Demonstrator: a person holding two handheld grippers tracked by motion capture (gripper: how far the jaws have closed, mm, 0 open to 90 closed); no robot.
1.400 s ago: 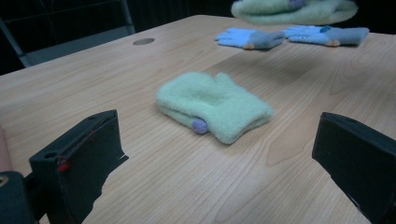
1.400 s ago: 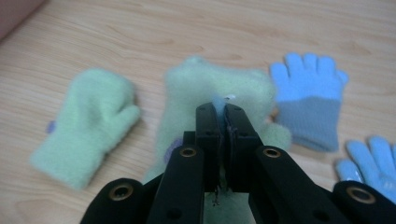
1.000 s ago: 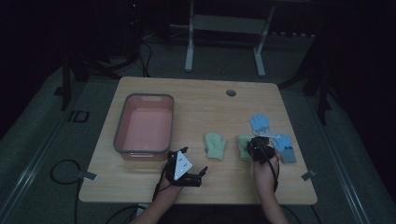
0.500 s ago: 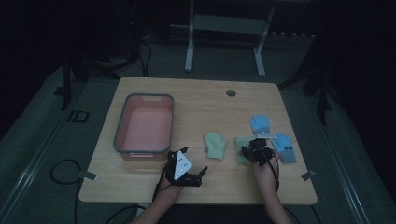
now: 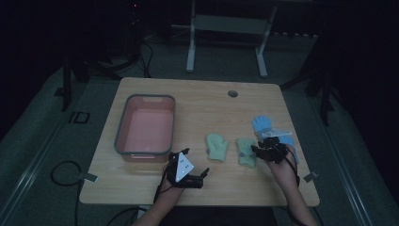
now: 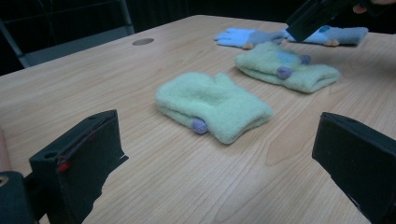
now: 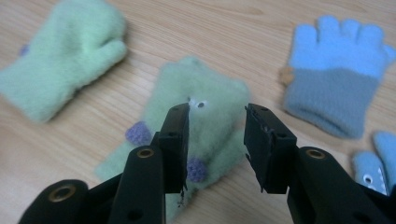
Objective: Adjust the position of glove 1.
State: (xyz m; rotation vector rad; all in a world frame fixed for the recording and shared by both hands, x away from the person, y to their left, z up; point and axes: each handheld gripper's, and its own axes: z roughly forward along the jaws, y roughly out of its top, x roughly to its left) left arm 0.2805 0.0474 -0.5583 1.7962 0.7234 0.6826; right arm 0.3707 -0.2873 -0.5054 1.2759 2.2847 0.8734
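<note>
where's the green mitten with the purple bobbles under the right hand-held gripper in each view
High view: the green mitten lies right of centre, just left of the right hand-held gripper.
Left gripper view: upper right, beyond the plain green mitten.
Right gripper view: centre, behind the open jaws.
Shared landmark: the blue glove next to it.
</note>
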